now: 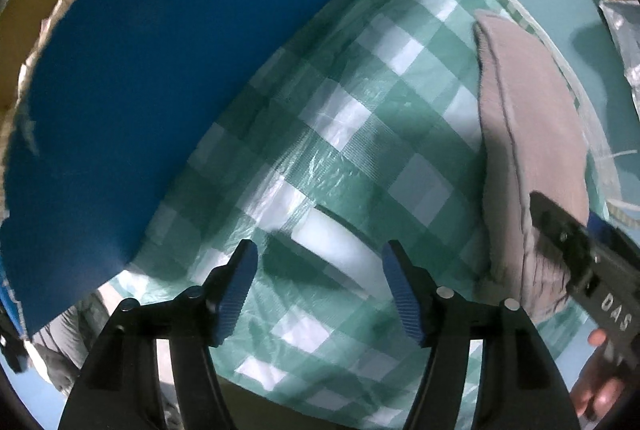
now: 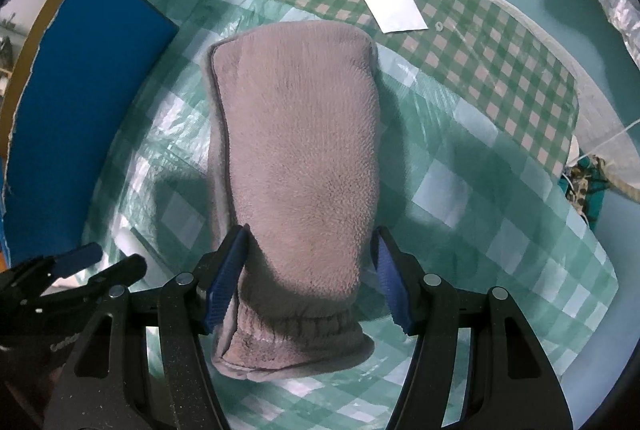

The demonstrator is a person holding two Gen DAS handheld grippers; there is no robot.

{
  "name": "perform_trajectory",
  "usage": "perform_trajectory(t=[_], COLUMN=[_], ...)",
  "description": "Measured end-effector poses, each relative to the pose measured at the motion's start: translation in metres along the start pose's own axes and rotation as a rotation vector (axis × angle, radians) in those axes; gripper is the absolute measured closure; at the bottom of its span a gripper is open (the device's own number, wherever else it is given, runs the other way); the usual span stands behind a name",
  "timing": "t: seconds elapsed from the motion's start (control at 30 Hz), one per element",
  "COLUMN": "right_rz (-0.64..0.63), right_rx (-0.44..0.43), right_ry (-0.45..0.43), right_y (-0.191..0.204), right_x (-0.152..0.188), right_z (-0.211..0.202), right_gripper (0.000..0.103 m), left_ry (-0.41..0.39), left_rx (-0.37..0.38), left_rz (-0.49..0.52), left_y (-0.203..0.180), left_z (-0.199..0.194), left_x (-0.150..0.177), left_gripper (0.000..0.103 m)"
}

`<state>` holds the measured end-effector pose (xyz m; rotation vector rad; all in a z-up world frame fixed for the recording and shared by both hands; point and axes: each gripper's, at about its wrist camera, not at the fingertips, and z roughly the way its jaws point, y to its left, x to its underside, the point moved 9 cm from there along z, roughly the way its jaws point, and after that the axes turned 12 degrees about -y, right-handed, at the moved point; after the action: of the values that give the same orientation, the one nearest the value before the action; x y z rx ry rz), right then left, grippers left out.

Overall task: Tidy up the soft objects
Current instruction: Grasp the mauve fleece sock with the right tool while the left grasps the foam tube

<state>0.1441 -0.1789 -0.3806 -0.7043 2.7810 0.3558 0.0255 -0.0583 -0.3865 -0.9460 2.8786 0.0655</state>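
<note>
While both grippers point down at the table, one folded grey towel lies on a green checked plastic bag, beside one blue board. One white card rests farther away on a smaller-checked cloth. The right gripper stands over the towel's near end; its left pad touches the towel, the right pad is apart, so it is not clenched. The left gripper is spread wide with nothing between its pads. One hand shows at the edge.
</note>
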Motion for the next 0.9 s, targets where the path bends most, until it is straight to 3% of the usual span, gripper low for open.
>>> perform_trajectory(t=[0.33, 0.4, 0.53, 0.6, 0.67, 0.73, 0.9], right_rz=[0.03, 0.042, 0.028, 0.015, -0.009, -0.018, -0.054], right_rx=[-0.005, -0.016, -0.013, -0.004, 0.008, -0.013, -0.008], right_ry=[0.025, 0.03, 0.019, 0.013, 0.003, 0.003, -0.012], right_y=[0.003, 0.004, 0.009, 0.011, 0.014, 0.02, 0.031], right_x=[0.007, 0.008, 0.007, 0.007, 0.007, 0.009, 0.011], right_z=[0.014, 0.016, 0.016, 0.016, 0.015, 0.014, 0.008], right_gripper=[0.039, 0.039, 0.039, 0.043, 0.064, 0.073, 0.084], left_ry=[0.033, 0.032, 0.029, 0.039, 0.042, 0.043, 0.026], left_rx=[0.023, 0.013, 0.026, 0.04, 0.063, 0.081, 0.081], left_rz=[-0.027, -0.017, 0.011, 0.017, 0.024, 0.043, 0.102], left_y=[-0.001, 0.001, -0.008, -0.009, -0.012, -0.016, -0.017], left_z=[0.012, 0.013, 0.006, 0.005, 0.004, 0.001, -0.004], left_x=[0.002, 0.002, 0.002, 0.004, 0.006, 0.009, 0.012], left_gripper=[0.037, 0.041, 0.061, 0.069, 0.081, 0.089, 0.092])
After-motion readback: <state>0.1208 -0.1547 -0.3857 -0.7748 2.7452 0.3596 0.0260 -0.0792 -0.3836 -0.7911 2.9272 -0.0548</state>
